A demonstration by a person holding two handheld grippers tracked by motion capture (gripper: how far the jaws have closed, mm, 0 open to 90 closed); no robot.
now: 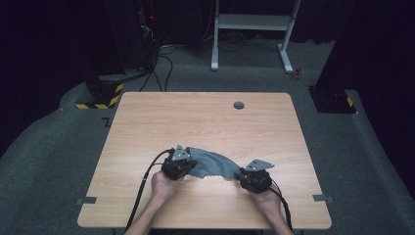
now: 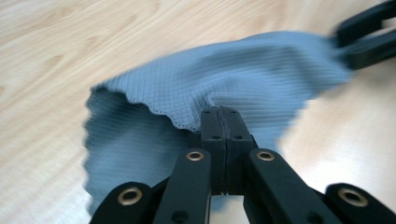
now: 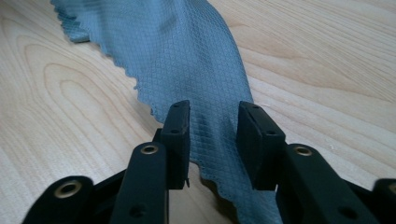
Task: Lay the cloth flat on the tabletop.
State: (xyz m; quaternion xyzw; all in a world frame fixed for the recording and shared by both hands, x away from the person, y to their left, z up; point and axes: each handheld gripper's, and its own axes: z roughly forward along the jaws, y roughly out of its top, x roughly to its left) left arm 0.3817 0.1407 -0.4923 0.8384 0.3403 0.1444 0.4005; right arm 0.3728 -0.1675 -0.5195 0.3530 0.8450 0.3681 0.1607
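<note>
Cloth count: I see one grey cloth (image 1: pixel 214 165) on the table (image 1: pixel 205 117), between my two tools. Left tool (image 2: pixel 223 122) pinches its edge tight; right tool (image 3: pixel 214 140) stands parted, cloth between, unpressed.

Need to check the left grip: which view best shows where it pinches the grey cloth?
Left gripper view: the jaws meet on the scalloped edge of the grey cloth. The high view shows it small; the right gripper view shows another stretch.

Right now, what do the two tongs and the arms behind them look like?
Both the left tongs and right tongs are black, each topped by a grey three-cornered plate with a black cable trailing back. Their flat jaws ride on black links with brass-coloured rivets. The forearms are bare, no sleeves.
</note>
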